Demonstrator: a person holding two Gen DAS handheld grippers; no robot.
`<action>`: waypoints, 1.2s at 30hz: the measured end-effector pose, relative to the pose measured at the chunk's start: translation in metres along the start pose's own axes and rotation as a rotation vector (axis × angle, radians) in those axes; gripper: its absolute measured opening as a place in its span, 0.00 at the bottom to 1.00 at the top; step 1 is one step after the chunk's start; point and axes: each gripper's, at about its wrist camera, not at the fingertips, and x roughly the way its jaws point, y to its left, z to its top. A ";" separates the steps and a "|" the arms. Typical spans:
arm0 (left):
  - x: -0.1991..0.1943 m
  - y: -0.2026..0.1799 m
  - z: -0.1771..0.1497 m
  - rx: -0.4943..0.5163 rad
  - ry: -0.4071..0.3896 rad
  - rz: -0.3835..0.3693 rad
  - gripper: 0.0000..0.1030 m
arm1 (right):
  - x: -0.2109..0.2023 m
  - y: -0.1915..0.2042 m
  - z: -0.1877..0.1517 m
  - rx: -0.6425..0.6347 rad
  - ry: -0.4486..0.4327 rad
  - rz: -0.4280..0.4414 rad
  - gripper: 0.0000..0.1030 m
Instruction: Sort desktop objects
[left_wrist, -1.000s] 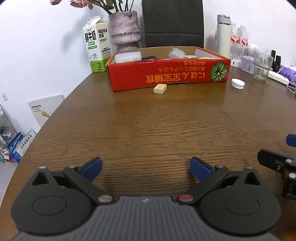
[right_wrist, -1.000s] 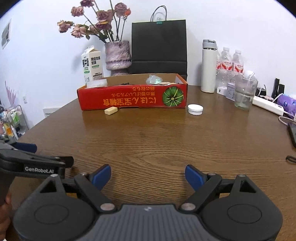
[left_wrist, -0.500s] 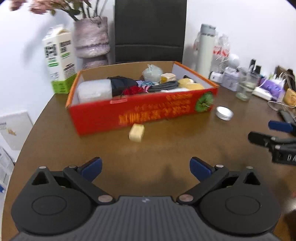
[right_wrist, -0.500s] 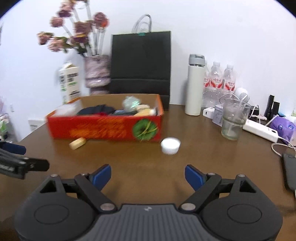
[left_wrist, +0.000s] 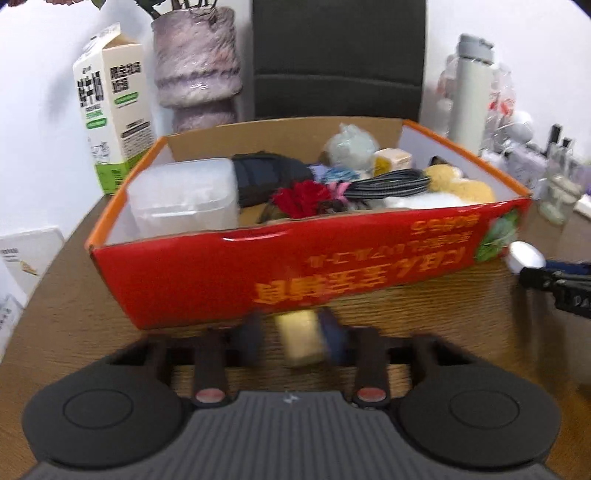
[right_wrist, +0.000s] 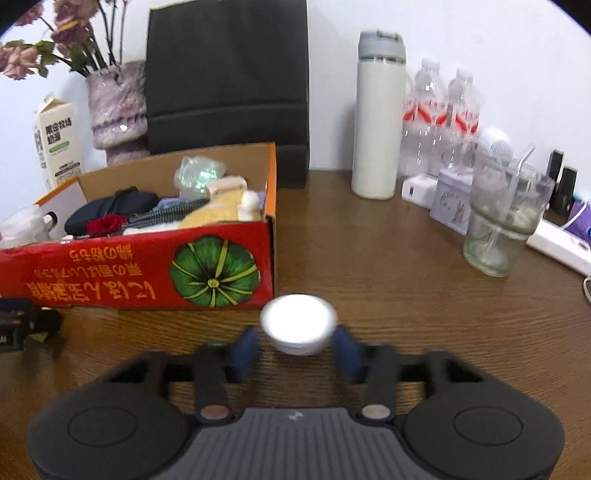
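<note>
Two loose items bracketed beside the red box (left_wrist: 332, 273)

The yellow block (left_wrist: 301, 341) is framed at 12 o'clock between the left gripper (left_wrist: 291, 341) fingers, touching the right one (motion-blurred); the white cap (right_wrist: 298, 323) lies likewise inside the spread right gripper (right_wrist: 298, 349), both on the surface (right_wrist: 406, 295).

Orange Japanese lettering runs upside down along the front of the red box (right_wrist: 110, 273), too blurred in the left wrist view to read. The milk carton (left_wrist: 110, 107) carries Chinese print, also unclear. No other legible text shows.
</note>
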 end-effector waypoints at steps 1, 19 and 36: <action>-0.003 -0.003 -0.002 0.009 -0.005 0.016 0.21 | -0.002 0.002 -0.002 -0.013 -0.005 -0.002 0.25; -0.092 -0.014 -0.062 -0.057 -0.110 -0.002 0.21 | -0.038 -0.010 -0.009 -0.009 -0.092 0.072 0.74; -0.104 -0.007 -0.069 -0.099 -0.179 0.031 0.21 | -0.057 0.011 -0.025 -0.019 -0.037 0.104 0.37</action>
